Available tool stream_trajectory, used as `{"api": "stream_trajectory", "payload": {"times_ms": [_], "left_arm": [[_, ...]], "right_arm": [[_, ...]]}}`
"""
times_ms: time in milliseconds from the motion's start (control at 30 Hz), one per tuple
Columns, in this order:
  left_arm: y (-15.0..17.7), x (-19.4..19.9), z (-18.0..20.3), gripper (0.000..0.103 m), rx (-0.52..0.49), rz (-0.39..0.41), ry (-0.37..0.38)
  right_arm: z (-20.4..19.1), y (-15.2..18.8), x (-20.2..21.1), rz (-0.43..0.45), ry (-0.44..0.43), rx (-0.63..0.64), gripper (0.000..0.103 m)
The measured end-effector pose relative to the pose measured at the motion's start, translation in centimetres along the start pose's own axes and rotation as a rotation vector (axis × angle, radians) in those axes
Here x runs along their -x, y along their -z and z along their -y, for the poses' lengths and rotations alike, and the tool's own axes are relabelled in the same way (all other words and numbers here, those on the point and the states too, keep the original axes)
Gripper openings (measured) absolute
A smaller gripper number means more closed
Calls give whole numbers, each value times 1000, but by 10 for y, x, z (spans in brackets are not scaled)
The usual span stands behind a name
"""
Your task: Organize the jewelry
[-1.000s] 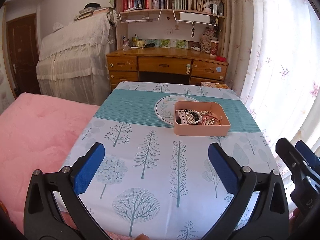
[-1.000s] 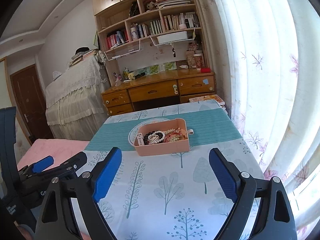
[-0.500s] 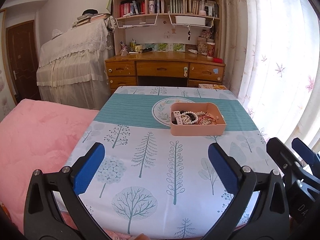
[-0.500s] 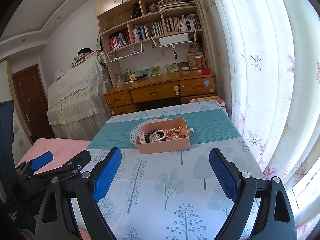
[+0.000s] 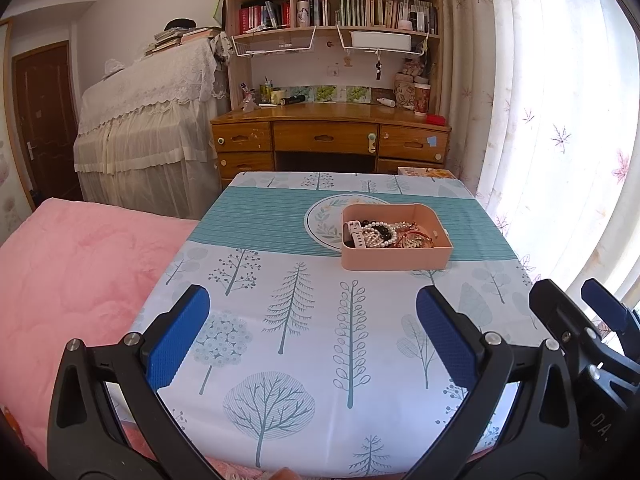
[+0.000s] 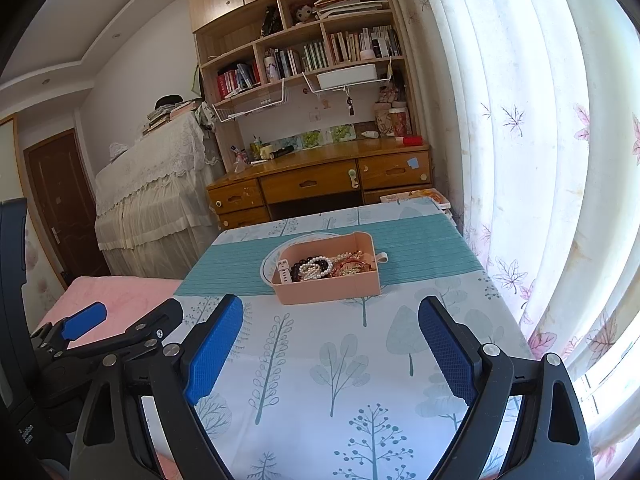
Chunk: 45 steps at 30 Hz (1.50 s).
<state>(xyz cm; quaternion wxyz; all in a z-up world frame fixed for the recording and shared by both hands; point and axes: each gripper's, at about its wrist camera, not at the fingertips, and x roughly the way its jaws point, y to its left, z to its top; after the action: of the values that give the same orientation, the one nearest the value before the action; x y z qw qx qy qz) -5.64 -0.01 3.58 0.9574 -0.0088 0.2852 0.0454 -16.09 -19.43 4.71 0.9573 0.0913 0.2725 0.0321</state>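
A pink tray (image 5: 394,259) stands on the far half of the table, on the teal band of the cloth. It holds a white watch (image 5: 356,233), a pearl bracelet (image 5: 380,236), dark beads and red-gold pieces. It also shows in the right wrist view (image 6: 332,290). My left gripper (image 5: 313,334) is open and empty above the table's near edge, well short of the tray. My right gripper (image 6: 330,346) is open and empty, also near the front edge. Each gripper shows at the edge of the other's view.
The table (image 5: 304,344) has a tree-print cloth with a round leaf motif (image 5: 324,222) under the tray's left side. A pink bed (image 5: 76,280) lies to the left. A curtain (image 6: 532,200) hangs along the right. A wooden desk (image 5: 332,140) stands behind.
Both grippers have drawn back and risen a little, so the tray looks smaller and farther off. Jaws stay open. The tray and jewelry have not moved.
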Motion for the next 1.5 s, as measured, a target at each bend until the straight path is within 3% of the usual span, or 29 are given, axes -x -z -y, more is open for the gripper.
{"api": "stream_trajectory", "payload": {"times_ms": [1500], "left_arm": [[1,0,-3,103,7,-13,5]], "right_arm": [[1,-2,-10,-15,1,-10,91]]}}
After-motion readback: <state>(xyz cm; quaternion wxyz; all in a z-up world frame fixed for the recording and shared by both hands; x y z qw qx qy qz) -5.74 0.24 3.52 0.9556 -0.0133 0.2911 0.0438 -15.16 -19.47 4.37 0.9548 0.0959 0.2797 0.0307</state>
